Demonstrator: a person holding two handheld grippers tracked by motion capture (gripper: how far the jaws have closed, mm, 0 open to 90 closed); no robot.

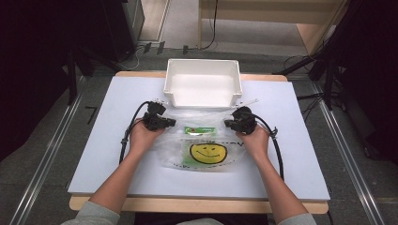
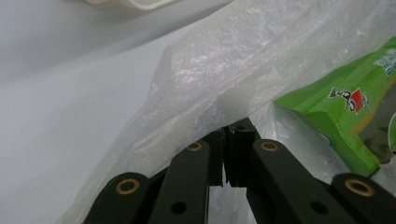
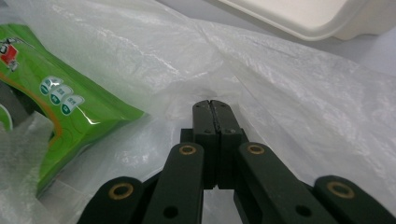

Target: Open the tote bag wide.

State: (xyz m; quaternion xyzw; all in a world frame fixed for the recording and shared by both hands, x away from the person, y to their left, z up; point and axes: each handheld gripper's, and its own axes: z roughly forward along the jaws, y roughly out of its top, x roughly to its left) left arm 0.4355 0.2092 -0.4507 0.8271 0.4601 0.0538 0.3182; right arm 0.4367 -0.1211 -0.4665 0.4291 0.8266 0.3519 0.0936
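We keep the left claw point(image 1: 165, 123) and the right claw point(image 1: 232, 123) each pinched tight on an opposite edge of the clear plastic bag point(image 1: 206, 152) lying on the counter point(image 1: 70, 154), apparently to spread its mouth around the green packet point(image 1: 200, 131) inside.

High view: overhead, facing forward-down, far, whole surface point(image 1: 291, 154) in frame. Gripper views: ride on each gripper, look along fingers point(image 2: 240, 154), very close. All three share bag point(image 1: 206, 140), green packet point(image 3: 56, 112), bin point(image 1: 202, 82).
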